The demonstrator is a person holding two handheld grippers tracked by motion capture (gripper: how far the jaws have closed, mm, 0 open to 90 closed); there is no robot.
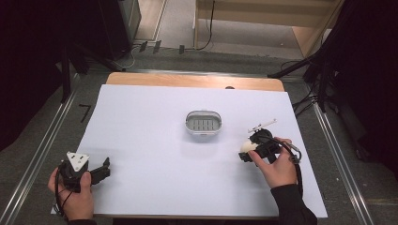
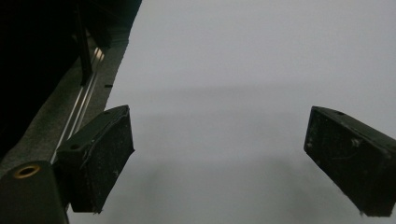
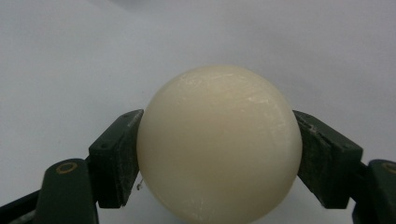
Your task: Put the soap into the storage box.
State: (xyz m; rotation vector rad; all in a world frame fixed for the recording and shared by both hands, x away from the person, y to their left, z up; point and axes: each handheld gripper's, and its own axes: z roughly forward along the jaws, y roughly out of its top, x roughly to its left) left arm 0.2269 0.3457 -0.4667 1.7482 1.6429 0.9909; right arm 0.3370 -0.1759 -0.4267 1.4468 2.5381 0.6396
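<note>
Near the table's (image 1: 141, 122) front left corner, the left hand-held gripper (image 1: 104, 169) lies low, jaws spread wide with nothing between them, pointing right. Toward the right edge, the right hand-held gripper (image 1: 245, 151) points left, clamped on a cream ball (image 1: 247, 146), round with no long axis and unmarked.

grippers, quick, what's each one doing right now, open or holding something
Left gripper: open, nothing between its jaws, only the white table cover beyond them.
Right gripper: closed on the cream ball, one pad pressing each side.
</note>
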